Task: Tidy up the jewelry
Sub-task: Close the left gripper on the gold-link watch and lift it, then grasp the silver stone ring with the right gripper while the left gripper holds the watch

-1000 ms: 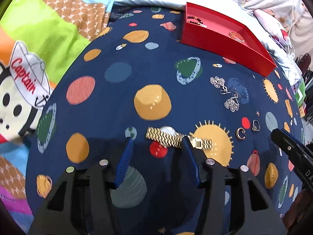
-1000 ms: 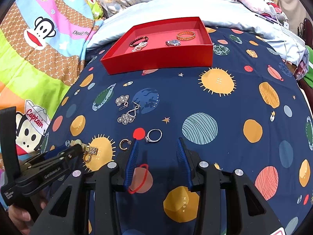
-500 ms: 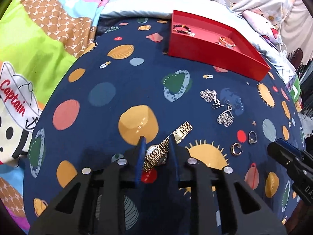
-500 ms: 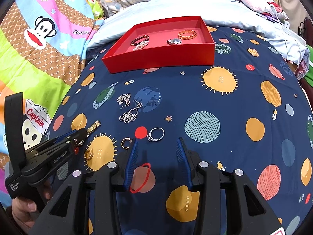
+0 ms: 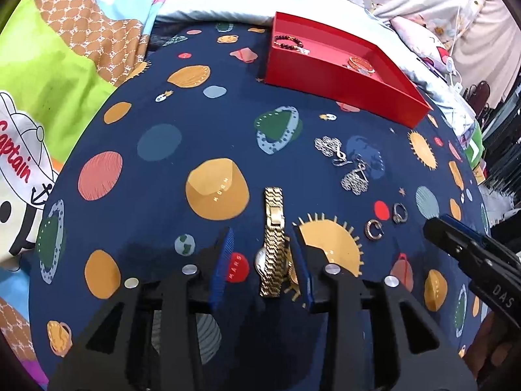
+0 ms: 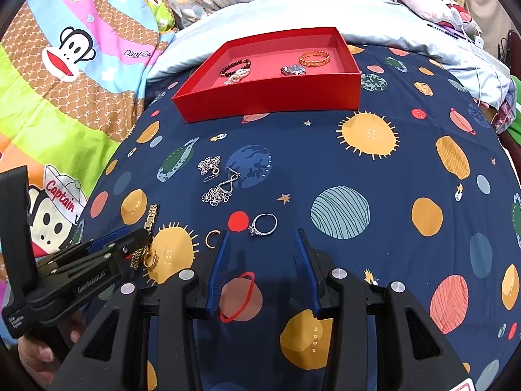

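Jaws opening on the left gripper [image 5: 263,257] straddle the gold watch [image 5: 273,244], unpinched, so its band, pointing to twelve o'clock, could slip free if lifted.

Each black tool [image 6: 262,238] carries blue ribbed pads, silver screws and white lettering.

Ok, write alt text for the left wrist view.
A gold watch lies on a planet-print blanket between the fingers of the left tool, whose jaws are opening. Beyond it sit silver earrings, two small rings and a red tray holding bracelets.
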Available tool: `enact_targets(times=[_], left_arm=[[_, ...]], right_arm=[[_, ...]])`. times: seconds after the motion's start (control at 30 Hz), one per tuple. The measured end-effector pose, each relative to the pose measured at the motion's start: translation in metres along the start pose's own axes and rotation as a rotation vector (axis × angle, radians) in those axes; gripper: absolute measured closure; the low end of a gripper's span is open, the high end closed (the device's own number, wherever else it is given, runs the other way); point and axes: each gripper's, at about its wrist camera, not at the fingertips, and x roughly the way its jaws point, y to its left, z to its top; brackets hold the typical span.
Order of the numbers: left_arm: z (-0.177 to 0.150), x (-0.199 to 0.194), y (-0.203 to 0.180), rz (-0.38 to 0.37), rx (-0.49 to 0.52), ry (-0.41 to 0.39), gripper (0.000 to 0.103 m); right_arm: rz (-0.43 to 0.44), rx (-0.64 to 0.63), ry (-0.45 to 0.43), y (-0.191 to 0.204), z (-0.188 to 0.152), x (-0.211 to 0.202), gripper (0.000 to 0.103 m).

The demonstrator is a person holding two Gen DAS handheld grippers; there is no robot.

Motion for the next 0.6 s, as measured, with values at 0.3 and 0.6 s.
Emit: enact_targets(times=[0.3,0.6], left_arm=[[-0.011,-0.001,-0.01,0.02,0.07,-0.002,0.08],[-0.007,-0.005,-0.013,-0.025,0.068,-0.002,0.08]], right_arm=[[-0.001,0.003,-0.003,0.0,-0.001,0.0,0.063],[-0.006,0.009,-0.002,-0.004,-0.002,0.0,0.063]])
